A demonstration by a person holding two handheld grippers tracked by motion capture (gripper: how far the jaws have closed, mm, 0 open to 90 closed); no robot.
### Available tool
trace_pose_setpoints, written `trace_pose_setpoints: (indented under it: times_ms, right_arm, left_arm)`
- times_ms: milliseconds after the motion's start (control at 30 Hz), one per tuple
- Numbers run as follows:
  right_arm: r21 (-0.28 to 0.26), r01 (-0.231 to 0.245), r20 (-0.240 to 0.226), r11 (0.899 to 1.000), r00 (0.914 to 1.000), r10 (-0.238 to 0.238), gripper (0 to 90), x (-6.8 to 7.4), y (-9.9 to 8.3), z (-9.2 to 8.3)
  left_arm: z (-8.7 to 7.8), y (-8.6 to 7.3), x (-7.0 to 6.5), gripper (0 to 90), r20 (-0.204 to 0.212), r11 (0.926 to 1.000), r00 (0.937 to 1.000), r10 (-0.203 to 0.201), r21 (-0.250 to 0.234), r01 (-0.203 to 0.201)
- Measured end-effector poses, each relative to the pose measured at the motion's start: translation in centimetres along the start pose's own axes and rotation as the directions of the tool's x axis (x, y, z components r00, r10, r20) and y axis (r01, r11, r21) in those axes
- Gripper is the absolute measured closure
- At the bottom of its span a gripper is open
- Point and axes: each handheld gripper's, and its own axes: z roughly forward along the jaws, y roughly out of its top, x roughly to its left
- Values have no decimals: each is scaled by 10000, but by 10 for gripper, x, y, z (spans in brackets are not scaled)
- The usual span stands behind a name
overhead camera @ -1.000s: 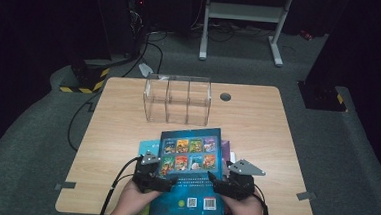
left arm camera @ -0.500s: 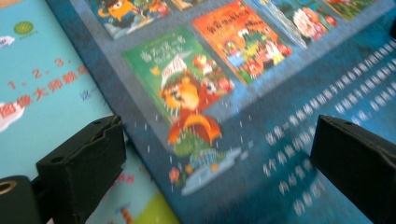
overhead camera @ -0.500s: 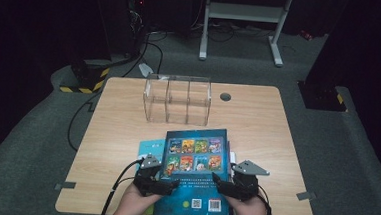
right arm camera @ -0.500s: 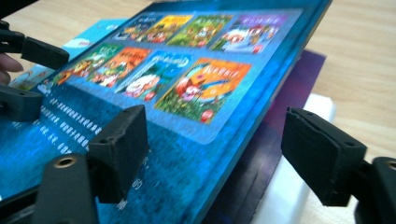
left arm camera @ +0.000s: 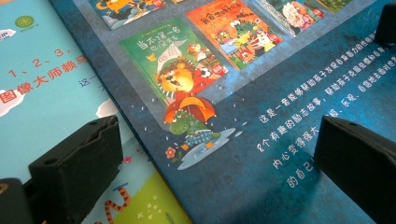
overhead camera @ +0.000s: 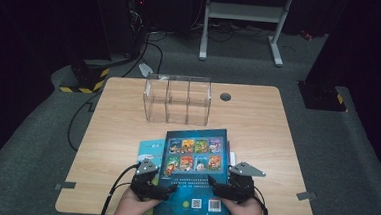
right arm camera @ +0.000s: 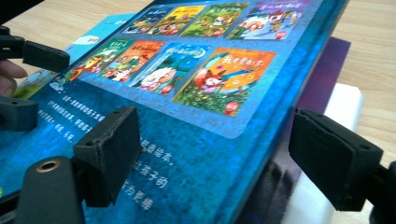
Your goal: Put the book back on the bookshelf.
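Dark floor ringed the wooden table (overhead camera: 128,113), where the blue book (overhead camera: 194,178) lay at lower centre of the high view over a pile, the left gripper (overhead camera: 166,191) gaping across its left edge and the right gripper (overhead camera: 214,185), jaws just widening, straddling its right edge.

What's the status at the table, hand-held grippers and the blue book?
Left hand-held gripper open astride blue book's left edge. Right hand-held gripper, jaws just opening, astride its right edge, not clamped. Book lies on a stack of others; clear organizer beyond, nothing blocking.
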Motion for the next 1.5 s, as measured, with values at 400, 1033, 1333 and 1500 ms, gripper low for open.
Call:
trace_pose_setpoints:
  times_ms: [400,1033,1333,1500]
  right_arm:
    - [256,-190,-329,9995,9993,199,144,-1,4,9]
    - [1138,-537,17,9921,9985,538,180,-1,24,21]
    - [957,-618,-466,9935,9967,665,186,-5,18,19]
    - [1152,-843,-815,9898,9922,940,177,-6,19,25]
  left_arm:
    - [7,7,4,85,-238,9985,9990,-369,-424,358]
    - [8,10,15,178,-475,9960,9973,-568,-713,533]
    - [6,6,14,210,-510,9944,9967,-627,-881,580]
    - [6,6,13,210,-538,9939,9961,-693,-894,643]
